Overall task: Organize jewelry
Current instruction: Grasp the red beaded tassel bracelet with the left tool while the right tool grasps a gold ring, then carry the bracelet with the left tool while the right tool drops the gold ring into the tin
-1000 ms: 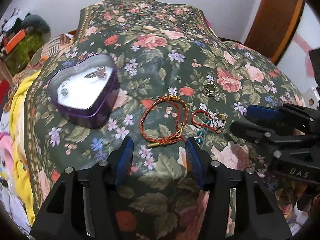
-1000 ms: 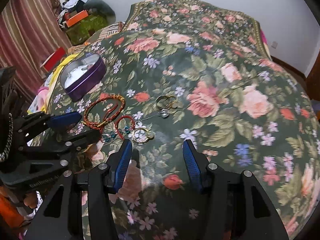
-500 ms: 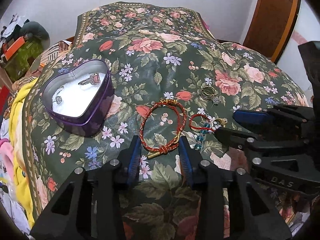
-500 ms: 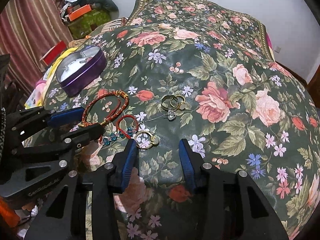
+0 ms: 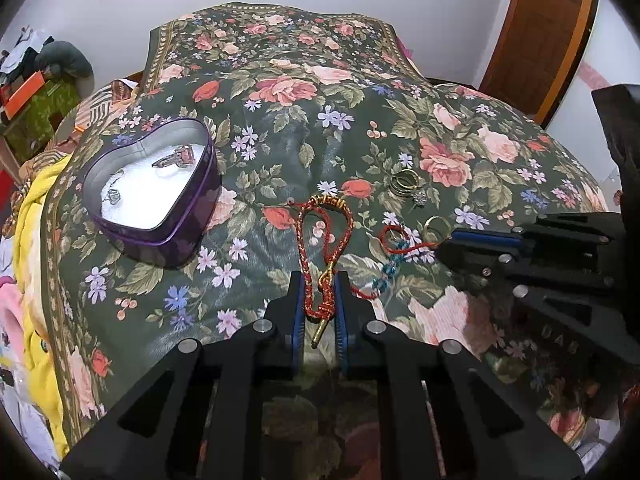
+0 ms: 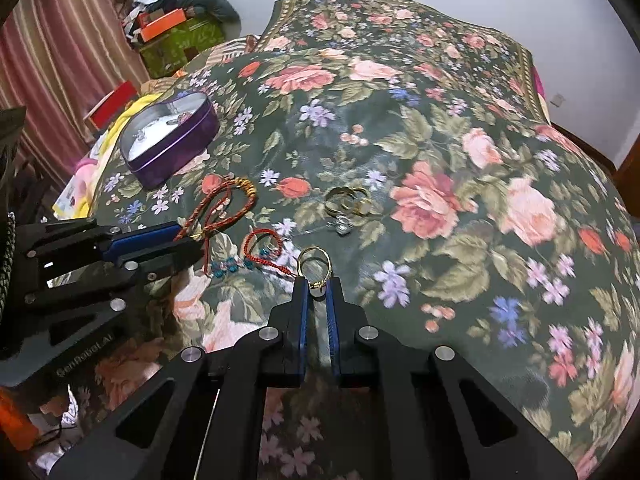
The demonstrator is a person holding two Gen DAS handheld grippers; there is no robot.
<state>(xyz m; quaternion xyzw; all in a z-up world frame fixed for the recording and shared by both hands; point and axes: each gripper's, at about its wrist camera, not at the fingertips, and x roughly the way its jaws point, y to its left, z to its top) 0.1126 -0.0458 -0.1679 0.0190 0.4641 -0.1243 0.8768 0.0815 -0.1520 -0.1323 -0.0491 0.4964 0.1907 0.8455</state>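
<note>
Floral bedspread (image 5: 400, 120) carries everything: nearest, the left gripper (image 5: 319, 300) pinches the red-and-gold braided cord bracelet (image 5: 324, 236), its loop stretching away, while the right gripper (image 6: 317, 292) clamps a thin gold ring (image 6: 314, 264). Farther off to the left sits the open purple heart-shaped tin (image 5: 152, 196), closer to the left gripper.

The red-and-gold cord bracelet (image 5: 325, 248) was pinched at its clasp end between the left gripper (image 5: 319, 300) fingers; a heart-shaped purple tin (image 5: 192, 216) was seen at ten o'clock.

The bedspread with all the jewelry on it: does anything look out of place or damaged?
Nothing looks damaged. Loose pieces lie outside the purple heart-shaped tin: a thin red beaded bracelet and a cluster of gold rings. The left gripper pinches the red braided bracelet.
</note>
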